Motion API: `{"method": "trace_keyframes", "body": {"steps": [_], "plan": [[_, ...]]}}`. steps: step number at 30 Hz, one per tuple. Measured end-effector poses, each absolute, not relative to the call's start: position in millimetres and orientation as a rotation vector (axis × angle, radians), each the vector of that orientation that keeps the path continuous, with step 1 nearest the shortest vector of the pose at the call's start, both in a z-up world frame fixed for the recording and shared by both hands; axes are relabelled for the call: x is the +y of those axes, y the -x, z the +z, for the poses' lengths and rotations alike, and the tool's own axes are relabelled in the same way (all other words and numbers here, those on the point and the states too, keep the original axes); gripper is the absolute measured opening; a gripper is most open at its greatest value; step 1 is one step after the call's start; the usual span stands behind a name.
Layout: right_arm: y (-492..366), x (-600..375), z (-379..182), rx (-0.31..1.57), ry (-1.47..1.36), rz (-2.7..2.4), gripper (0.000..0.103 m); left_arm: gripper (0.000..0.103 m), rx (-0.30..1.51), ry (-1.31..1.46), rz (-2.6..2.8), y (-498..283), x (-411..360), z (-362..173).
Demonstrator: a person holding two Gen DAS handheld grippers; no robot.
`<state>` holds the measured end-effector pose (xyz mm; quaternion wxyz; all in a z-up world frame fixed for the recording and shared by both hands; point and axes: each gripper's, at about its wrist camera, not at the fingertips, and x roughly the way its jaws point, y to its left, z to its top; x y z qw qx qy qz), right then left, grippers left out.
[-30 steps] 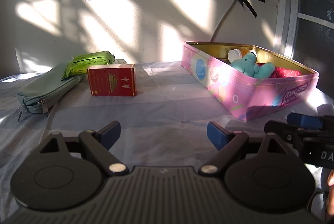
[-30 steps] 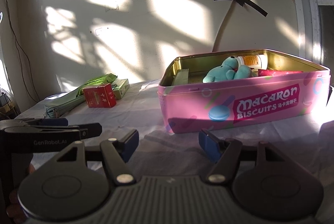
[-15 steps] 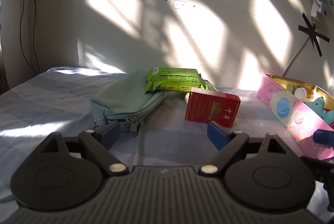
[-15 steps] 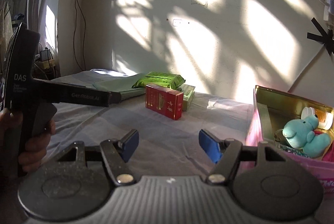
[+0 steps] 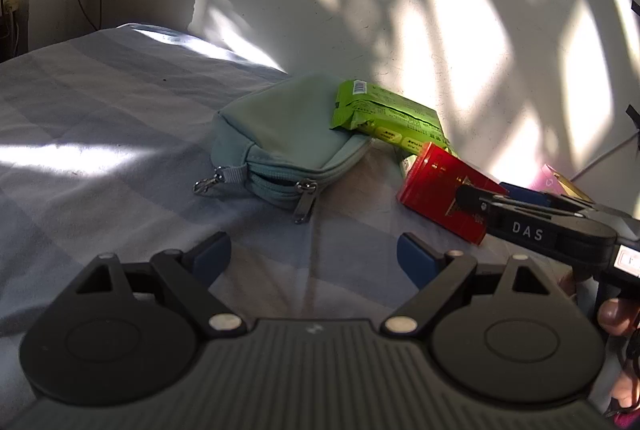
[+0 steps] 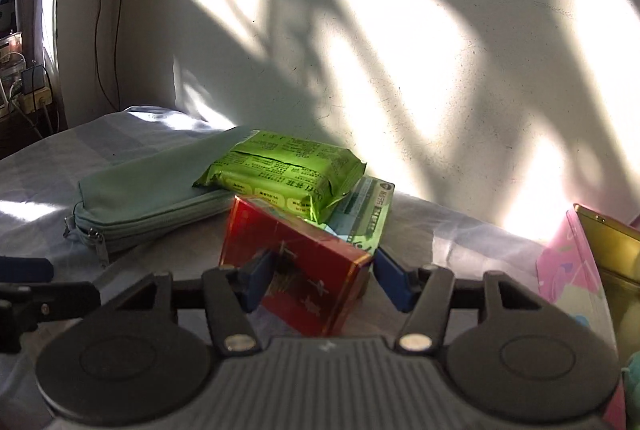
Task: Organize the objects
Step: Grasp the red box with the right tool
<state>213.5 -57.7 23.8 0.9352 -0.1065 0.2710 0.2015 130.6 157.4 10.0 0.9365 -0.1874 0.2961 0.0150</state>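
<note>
Fingers on my right gripper (image 6: 320,280) stand apart on either side of the red box (image 6: 296,266), which sits between the two blue pads; the left pad (image 6: 256,280) looks to be touching or nearly touching the box's face, while the right pad (image 6: 394,284) stands just off its far corner, so I read the jaws as spread around the box and not clamped on it. Just beyond the fingertips, behind the box, a green packet (image 6: 280,173) lies propped partly on a pale green zip pouch (image 6: 148,189) and partly on a flat green-and-white carton (image 6: 366,209) that peeks out under it. To the right of the right finger, the pink tin (image 6: 568,266) shows only its near corner and gold inner wall. My left gripper (image 5: 314,256) has its fingers wide apart with nothing but the blue-grey checked cloth (image 5: 100,117) between them. Ahead of those fingertips lies the pouch (its zip pulls point toward me), with the packet leaning on its far right end. Off to the right of my right-hand finger in that view, the red box sits on the cloth with the other gripper's black body, marked DAS, reaching in across it.
</note>
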Motion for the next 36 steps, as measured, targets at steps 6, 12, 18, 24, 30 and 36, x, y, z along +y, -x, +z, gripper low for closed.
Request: {"method": "trace_keyframes", "body": {"steps": [6,12,18,24,30,36], "plan": [[-159,-55,27,0.449,0.39,0.485,0.03,0.092,0.586,0.426,0.022,-127,164,13],[-65,-62,13,0.363,0.627,0.62,0.032,0.092,0.518,0.486,-0.044,-118,170,19],[-44,-78,12,0.474,0.47,0.652,0.049,0.092,0.508,0.389,-0.118,-116,149,23],[-66,-85,12,0.582,0.282,0.651,0.055,0.091,0.625,0.4,-0.186,-113,149,15],[-79,-75,7,0.603,0.275,0.662,0.06,0.086,0.696,0.428,-0.225,-99,146,13],[-83,-68,7,0.612,0.216,0.638,0.04,0.06,0.72,0.377,-0.244,-105,123,18]]}}
